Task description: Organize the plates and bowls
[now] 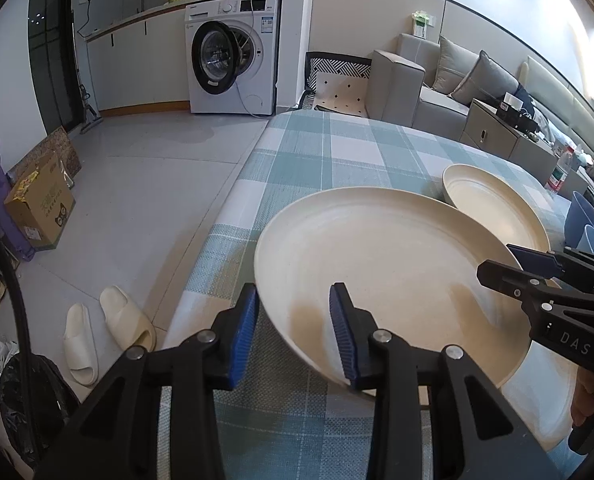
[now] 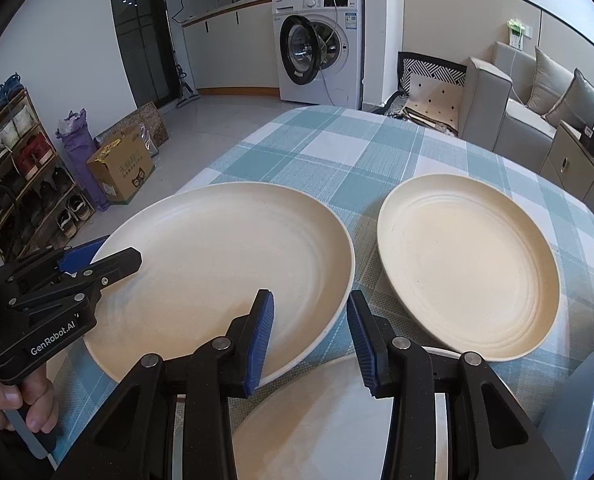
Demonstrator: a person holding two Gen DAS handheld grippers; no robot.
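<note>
1. The left gripper (image 1: 294,292) sits narrowly closed across the near rim of the large cream plate (image 1: 377,264) over the checked counter (image 1: 337,148). The right gripper (image 2: 311,300) clamps the opposite rim.
2. Only the left wrist view shows blue bowls (image 1: 589,220), which are cut off at the frame edge.
3. The right wrist view shows the second plate (image 2: 469,264) whole and flat on the counter, just beside the large one.
4. A third plate (image 2: 317,420) lies beneath, mostly hidden by the fingers.
</note>
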